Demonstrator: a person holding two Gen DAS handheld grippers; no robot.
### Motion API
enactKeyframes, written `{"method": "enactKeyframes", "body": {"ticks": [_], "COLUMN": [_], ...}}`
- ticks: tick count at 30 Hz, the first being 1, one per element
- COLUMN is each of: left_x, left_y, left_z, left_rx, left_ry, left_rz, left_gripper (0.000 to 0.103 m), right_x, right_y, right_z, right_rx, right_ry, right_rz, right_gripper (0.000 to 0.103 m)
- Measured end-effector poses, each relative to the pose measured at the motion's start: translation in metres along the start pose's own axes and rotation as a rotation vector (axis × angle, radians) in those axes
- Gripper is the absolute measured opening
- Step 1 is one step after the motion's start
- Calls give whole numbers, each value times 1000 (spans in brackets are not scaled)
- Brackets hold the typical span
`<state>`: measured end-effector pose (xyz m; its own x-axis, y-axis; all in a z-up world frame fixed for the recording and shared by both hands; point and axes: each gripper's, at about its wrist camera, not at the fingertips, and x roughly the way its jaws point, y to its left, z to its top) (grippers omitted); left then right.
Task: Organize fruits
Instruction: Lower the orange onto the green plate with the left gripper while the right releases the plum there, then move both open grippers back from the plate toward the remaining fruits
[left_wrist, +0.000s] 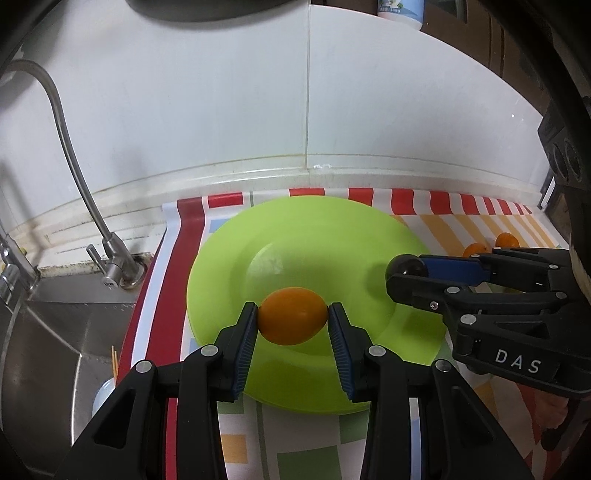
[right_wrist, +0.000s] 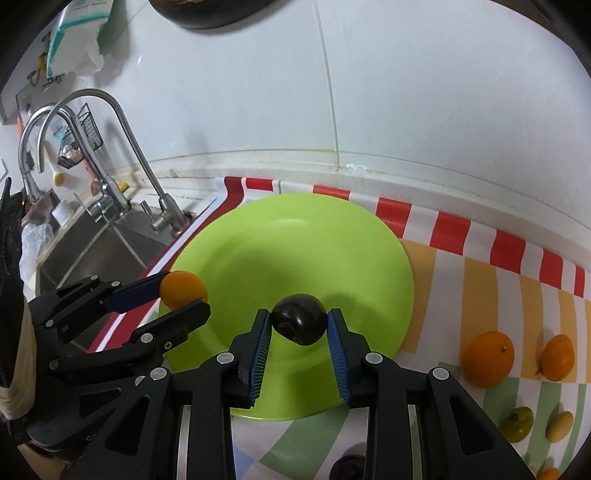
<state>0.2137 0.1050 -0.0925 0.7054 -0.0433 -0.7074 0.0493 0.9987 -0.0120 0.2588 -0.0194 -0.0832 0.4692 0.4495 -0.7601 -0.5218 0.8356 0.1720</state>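
Note:
A lime-green plate (left_wrist: 332, 229) (right_wrist: 295, 236) lies on a striped cloth. My left gripper (left_wrist: 292, 317) is shut on a small orange fruit (left_wrist: 292, 315) and holds it over the plate's near part; that fruit also shows in the right wrist view (right_wrist: 183, 288) over the plate's left rim. My right gripper (right_wrist: 299, 323) is shut on a dark plum (right_wrist: 300, 317) over the plate's near side; the plum also shows in the left wrist view (left_wrist: 404, 266) at the plate's right edge.
Two oranges (right_wrist: 488, 358) (right_wrist: 558, 357), a green fruit (right_wrist: 517, 424), a yellow fruit (right_wrist: 559, 426) and another dark fruit (right_wrist: 347, 467) lie on the cloth right of the plate. A steel sink (left_wrist: 55, 339) with a faucet (left_wrist: 74, 166) is left. A tiled wall stands behind.

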Motion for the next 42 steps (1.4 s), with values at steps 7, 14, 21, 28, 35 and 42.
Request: {"method": "enactKeyframes", "body": {"ticks": [7,14,21,28,35,42], "left_x": [-10,-40,-74,-103,-122,-135], "left_y": [2,-4,-16,-35,-59,-84], "left_z": [4,5,7,7,3,-1], "left_rx": [-12,-12,-8,5,38,83], "left_ry": [-25,-66,-120,-166,-187,-213], "left_rz": [28,37,29,16,-10,-34], "left_gripper": [48,50,57,65,72,77], "right_x": [-5,-33,-71,-114,-151,-182], "right_y": [-1,-1,0,-2,-11,-25], "right_z": [0,-5,-12,-23,-40,-56], "right_rx": [8,10,22,28,51,95], "right_ry": [-11,-64,-129,-202,-251,-287], "right_rz": [-12,-18,-20,-56,-108,-167], "right_gripper": [35,35,35,35,43,47]}}
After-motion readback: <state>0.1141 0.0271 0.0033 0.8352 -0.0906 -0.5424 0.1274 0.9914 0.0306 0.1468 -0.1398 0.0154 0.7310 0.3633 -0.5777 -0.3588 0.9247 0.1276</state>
